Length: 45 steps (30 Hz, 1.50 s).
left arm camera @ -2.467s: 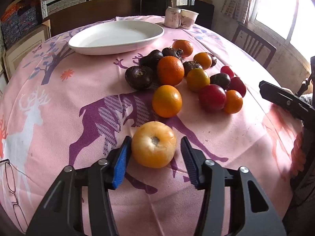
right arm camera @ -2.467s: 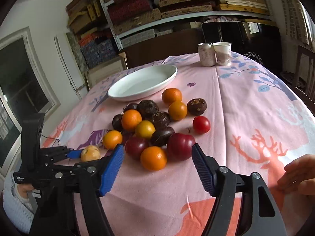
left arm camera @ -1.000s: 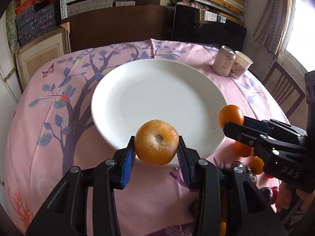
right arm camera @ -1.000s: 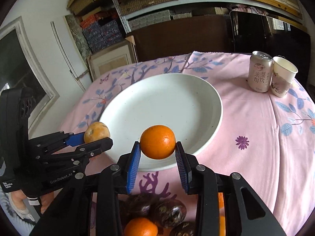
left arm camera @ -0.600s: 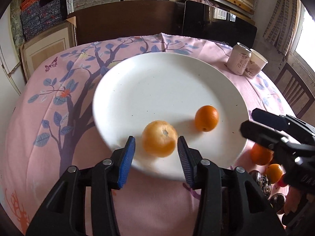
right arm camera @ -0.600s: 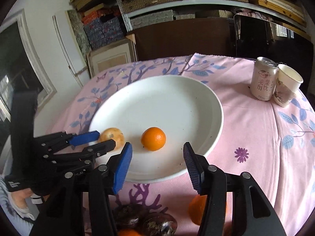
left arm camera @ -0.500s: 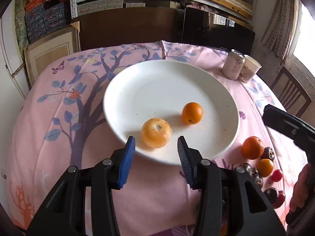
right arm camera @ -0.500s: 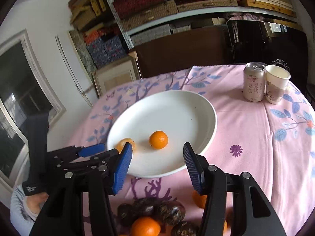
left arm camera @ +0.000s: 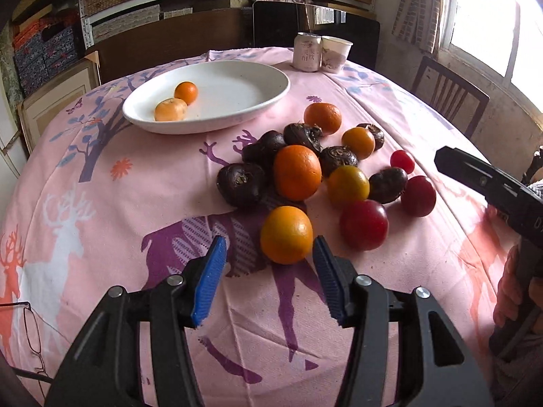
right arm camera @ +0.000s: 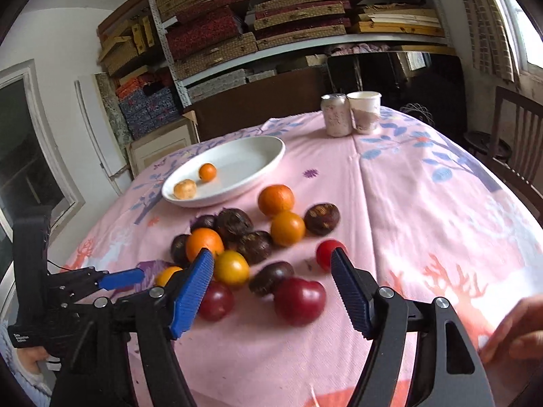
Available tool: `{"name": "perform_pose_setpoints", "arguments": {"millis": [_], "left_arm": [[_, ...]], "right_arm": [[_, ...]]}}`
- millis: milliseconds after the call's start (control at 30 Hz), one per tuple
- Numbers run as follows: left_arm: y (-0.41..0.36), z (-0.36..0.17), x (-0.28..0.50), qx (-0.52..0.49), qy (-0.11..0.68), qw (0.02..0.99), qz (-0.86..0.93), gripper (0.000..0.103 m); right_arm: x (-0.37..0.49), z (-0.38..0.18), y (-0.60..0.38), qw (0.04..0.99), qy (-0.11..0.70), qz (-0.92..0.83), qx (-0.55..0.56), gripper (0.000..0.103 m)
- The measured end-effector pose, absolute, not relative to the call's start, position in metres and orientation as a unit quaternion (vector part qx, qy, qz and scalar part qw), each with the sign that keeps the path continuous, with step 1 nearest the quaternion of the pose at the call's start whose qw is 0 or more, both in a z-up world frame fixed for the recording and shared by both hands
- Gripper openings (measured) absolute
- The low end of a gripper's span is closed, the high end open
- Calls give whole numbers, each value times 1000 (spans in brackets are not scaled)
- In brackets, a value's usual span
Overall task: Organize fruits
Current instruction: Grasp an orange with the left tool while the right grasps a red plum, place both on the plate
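Since a second earlier: released both fruits onto the white plate, pulled both grippers back to the pile. Two on the plate, a pale orange and a small orange, side by side near its left rim. Left on the cloth: about a dozen oranges, red plums and dark fruits, clustered. Left gripper wide open, empty, framing the nearest orange. Right gripper wide open, empty, over a red plum. Judged barely started.

Both wrist views face the fruit pile and plate low, close
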<state>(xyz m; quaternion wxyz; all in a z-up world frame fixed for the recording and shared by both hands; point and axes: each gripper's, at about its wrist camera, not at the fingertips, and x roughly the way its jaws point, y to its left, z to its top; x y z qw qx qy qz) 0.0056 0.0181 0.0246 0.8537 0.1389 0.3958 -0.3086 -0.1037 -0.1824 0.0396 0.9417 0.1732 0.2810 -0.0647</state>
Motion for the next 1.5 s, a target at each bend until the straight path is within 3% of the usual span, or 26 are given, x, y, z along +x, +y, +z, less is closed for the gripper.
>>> {"name": "perform_pose_setpoints", "arguments": {"millis": [167, 233, 400, 600, 633, 800, 933, 1133, 1333, 1500], "left_arm": [[6, 17, 10, 150, 400, 848, -314, 51], [1, 9, 13, 154, 411, 840, -319, 43], [-5, 5, 14, 161, 411, 837, -324, 42], [-2, 5, 15, 154, 410, 836, -330, 35], [-2, 5, 15, 153, 411, 835, -332, 35], [6, 12, 14, 137, 409, 834, -345, 35], [25, 46, 25, 125, 384, 852, -334, 35], [31, 97, 108, 120, 361, 888, -257, 34], [14, 71, 189, 108, 397, 882, -231, 35], [5, 51, 215, 101, 403, 882, -220, 35]], "right_arm": [[-108, 31, -191, 932, 297, -68, 195, 72], [-107, 29, -188, 930, 307, -64, 190, 72], [-96, 18, -187, 916, 350, -57, 190, 71], [-79, 6, -186, 899, 392, -47, 188, 52], [-76, 4, -189, 898, 395, -52, 189, 41], [-76, 5, -193, 900, 384, -28, 204, 40], [-80, 45, -187, 924, 326, -23, 199, 40], [6, 107, -163, 939, 291, 33, 182, 40], [119, 66, -157, 913, 364, 30, 180, 40], [139, 41, -156, 910, 391, 20, 139, 46]]}}
